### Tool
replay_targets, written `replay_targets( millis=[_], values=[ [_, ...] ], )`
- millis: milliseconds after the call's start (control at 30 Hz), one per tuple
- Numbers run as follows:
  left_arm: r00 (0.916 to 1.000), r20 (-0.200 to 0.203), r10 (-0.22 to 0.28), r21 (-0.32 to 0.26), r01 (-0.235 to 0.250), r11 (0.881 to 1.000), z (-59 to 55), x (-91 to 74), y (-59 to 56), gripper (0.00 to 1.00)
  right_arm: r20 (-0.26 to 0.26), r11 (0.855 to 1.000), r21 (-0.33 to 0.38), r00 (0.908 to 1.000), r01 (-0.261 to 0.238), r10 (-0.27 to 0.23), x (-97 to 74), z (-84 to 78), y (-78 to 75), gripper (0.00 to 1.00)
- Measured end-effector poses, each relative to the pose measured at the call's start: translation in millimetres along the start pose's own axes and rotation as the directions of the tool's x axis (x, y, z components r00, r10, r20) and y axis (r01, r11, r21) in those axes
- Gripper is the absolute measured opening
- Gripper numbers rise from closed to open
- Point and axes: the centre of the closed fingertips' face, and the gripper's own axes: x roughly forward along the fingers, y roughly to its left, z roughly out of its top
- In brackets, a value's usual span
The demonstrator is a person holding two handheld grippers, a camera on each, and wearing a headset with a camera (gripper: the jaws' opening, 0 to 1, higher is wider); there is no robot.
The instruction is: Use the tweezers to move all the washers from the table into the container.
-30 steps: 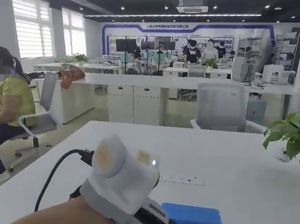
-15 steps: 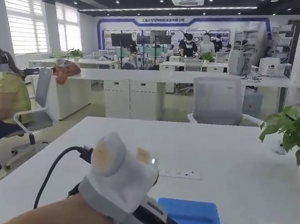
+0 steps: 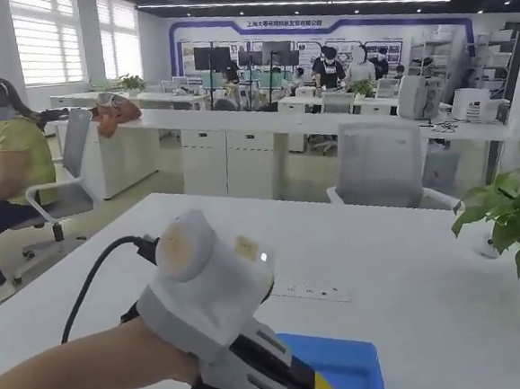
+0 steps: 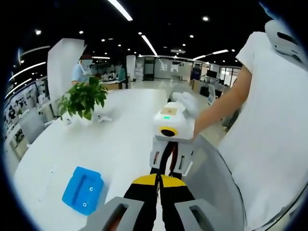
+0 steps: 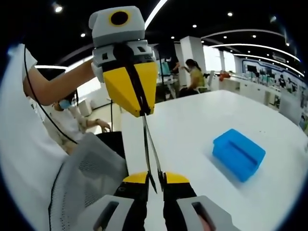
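Note:
My left gripper [image 3: 284, 386] sits at the bottom of the head view, and it also hangs at the top of the right gripper view [image 5: 142, 113]. Its yellow jaws are shut on thin metal tweezers [image 5: 148, 144]. The tweezers' two tips reach down between the yellow jaws of my right gripper [image 5: 156, 182], which stand close together around them. I cannot tell if they press on the tips. In the left gripper view the tweezers [image 4: 164, 159] run from my own jaws [image 4: 159, 180] up into the right gripper [image 4: 169, 156]. A blue container [image 3: 346, 368] [image 4: 83, 190] [image 5: 238, 153] rests on the white table.
A potted plant [image 3: 515, 228] [image 4: 82, 98] stands at the table's right edge. A socket strip [image 3: 308, 292] is set into the white tabletop [image 3: 410, 273]. An office chair [image 3: 380, 171] stands behind the table. A person [image 3: 6, 169] sits at far left, and others stand in the background.
The head camera has shifted a little, so the left gripper's yellow jaws now show at the bottom. The gripper and the blue container hold the same places on the table.

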Motion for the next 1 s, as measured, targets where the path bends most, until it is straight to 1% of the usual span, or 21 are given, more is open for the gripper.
replay_targets(
  millis=[33, 133, 200, 267, 333, 433, 500, 533, 567, 600, 633, 667, 700, 733, 767, 800, 833, 900, 933, 967, 1000],
  values=[
    [0.9999, -0.010, 0.005, 0.005, -0.005, 1.000, -3.6, 1.1, 0.7, 0.00, -0.011, 1.000, -0.004, 0.9999, -0.002, 0.002, 0.1, -2.5, -1.3, 0.07],
    [0.9993, -0.031, 0.020, 0.010, -0.019, 1.000, -14.7, 3.9, 4.2, 0.00, -0.068, 1.000, -0.016, 0.9977, -0.002, 0.001, 1.1, -12.5, -8.7, 0.07],
    [0.9991, -0.039, 0.020, 0.011, -0.019, 1.000, -20.0, 4.8, 5.1, 0.00, -0.095, 0.998, -0.062, 0.9955, 0.001, -0.007, 1.6, -16.7, -14.1, 0.05],
    [0.9979, -0.052, 0.040, 0.022, -0.038, 0.999, -25.5, 7.1, 9.8, 0.00, -0.131, 0.996, -0.086, 0.9913, 0.001, -0.012, 2.9, -20.7, -18.0, 0.04],
    [0.9969, -0.047, 0.063, 0.028, -0.062, 0.998, -26.9, 7.5, 16.0, 0.00, -0.151, 0.993, -0.122, 0.9884, 0.001, -0.019, 5.0, -21.7, -22.8, 0.03],
    [0.9960, -0.035, 0.083, 0.031, -0.082, 0.996, -31.0, 6.4, 23.8, 0.00, -0.180, 0.986, -0.165, 0.9833, -0.001, -0.029, 6.8, -21.9, -28.6, 0.02],
    [0.9956, -0.033, 0.088, 0.032, -0.087, 0.996, -34.1, 6.1, 26.2, 0.00, -0.199, 0.979, -0.206, 0.9789, 0.005, -0.047, 7.7, -23.1, -32.3, 0.02],
    [0.9941, -0.026, 0.106, 0.032, -0.105, 0.994, -34.4, 5.8, 29.4, 0.00, -0.200, 0.977, -0.211, 0.9787, 0.005, -0.049, 8.1, -23.1, -32.5, 0.02],
    [0.9935, -0.024, 0.111, -0.002, -0.111, 0.994, -36.1, 5.4, 29.7, 0.00, -0.205, 0.977, -0.213, 0.9777, 0.001, -0.046, 8.8, -23.6, -31.8, 0.02],
    [0.9943, -0.033, 0.101, -0.024, -0.102, 0.994, -38.4, 5.2, 28.0, 0.00, -0.212, 0.977, -0.214, 0.9764, -0.006, -0.040, 9.2, -24.7, -31.1, 0.02],
    [0.9929, -0.051, 0.107, -0.044, -0.109, 0.993, -42.6, 5.3, 29.1, 0.00, -0.220, 0.976, -0.216, 0.9749, -0.011, -0.037, 10.2, -25.9, -30.5, 0.02],
    [0.9926, -0.071, 0.098, -0.045, -0.102, 0.994, -46.6, 5.1, 27.4, 0.00, -0.228, 0.975, -0.224, 0.9730, -0.013, -0.039, 10.6, -27.3, -30.4, 0.02],
    [0.9933, -0.084, 0.079, -0.037, -0.082, 0.996, -50.1, 4.8, 25.0, 0.00, -0.238, 0.971, -0.238, 0.9706, -0.021, -0.038, 11.4, -29.3, -29.6, 0.02],
    [0.9925, -0.085, 0.088, -0.050, -0.092, 0.994, -51.3, 4.8, 26.7, 0.00, -0.245, 0.970, -0.243, 0.9690, -0.028, -0.033, 11.8, -30.3, -28.2, 0.02],
    [0.9926, -0.096, 0.074, -0.093, -0.083, 0.992, -55.1, 4.7, 24.5, 0.00, -0.251, 0.969, -0.245, 0.9675, -0.034, -0.029, 12.3, -31.1, -27.0, 0.02],
    [0.9932, -0.097, 0.063, -0.089, -0.072, 0.993, -56.3, 4.9, 24.3, 0.00, -0.259, 0.966, -0.255, 0.9656, -0.040, -0.028, 12.6, -32.3, -26.4, 0.02],
    [0.9929, -0.098, 0.067, -0.088, -0.076, 0.993, -57.5, 5.2, 25.1, 0.00, -0.262, 0.966, -0.257, 0.9648, -0.043, -0.027, 12.7, -32.6, -26.5, 0.02],
    [0.9911, -0.119, 0.059, -0.079, -0.069, 0.994, -64.1, 6.4, 23.1, 0.01, -0.271, 0.964, -0.261, 0.9623, -0.051, -0.023, 12.6, -33.4, -27.4, 0.02],
    [0.9883, -0.135, 0.071, -0.076, -0.082, 0.994, -68.5, 6.8, 25.3, 0.03, -0.275, 0.962, -0.268, 0.9612, -0.053, -0.024, 12.5, -33.6, -27.8, 0.02],
    [0.9873, -0.142, 0.071, -0.075, -0.083, 0.994, -70.9, 7.0, 25.8, 0.04, -0.283, 0.959, -0.276, 0.9588, -0.060, -0.021, 12.7, -34.0, -27.6, 0.02],
    [0.9881, -0.142, 0.061, -0.091, -0.074, 0.993, -72.2, 7.5, 25.3, 0.04, -0.298, 0.955, -0.286, 0.9546, -0.075, -0.014, 13.1, -35.3, -26.5, 0.02]
  ],
)
